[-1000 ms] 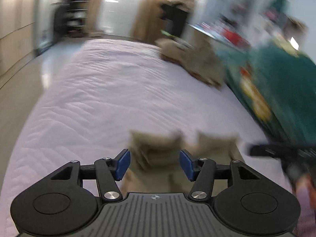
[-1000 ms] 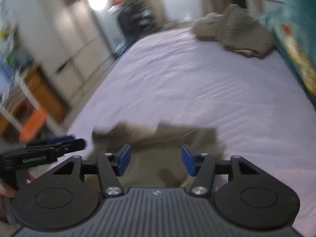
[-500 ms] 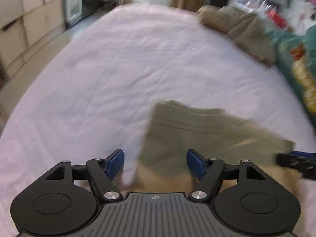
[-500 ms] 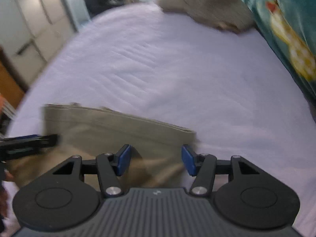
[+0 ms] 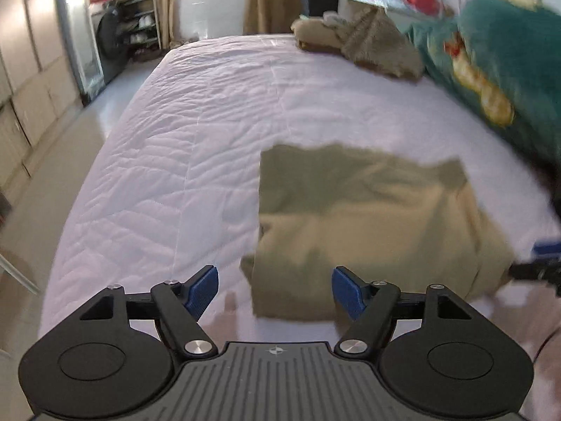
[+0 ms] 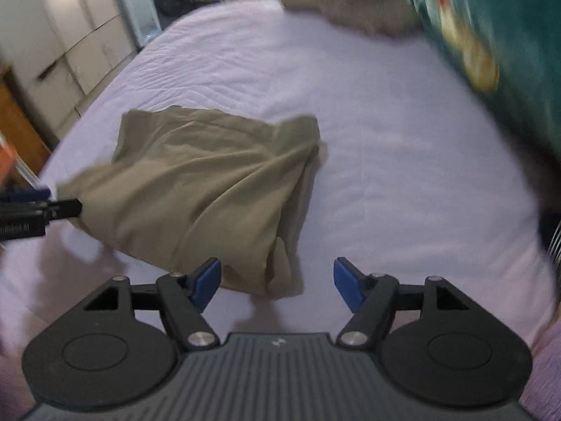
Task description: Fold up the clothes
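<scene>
Both sets of jaws stand wide apart and hold nothing: my left gripper point(image 5: 274, 291) and right gripper point(image 6: 277, 282) hover over the pale lilac quilted bed point(image 5: 210, 112). The olive-khaki folded cotton garment point(image 6: 210, 182) lies rumpled on it just ahead. A teal patterned blanket point(image 5: 498, 70) and a brown heap of clothes point(image 5: 364, 45) sit far off.

Khaki garment point(image 6: 203, 189), olive-tan cloth, lies partly folded on the lilac quilted bedspread point(image 6: 403, 161), near edge of bed. Far edge fairly straight; surface creased, diagonal wrinkles toward the right side. Near right corner bunched and doubled under. Left near corner lifted slightly off the bedspread. Outline blurred.
</scene>
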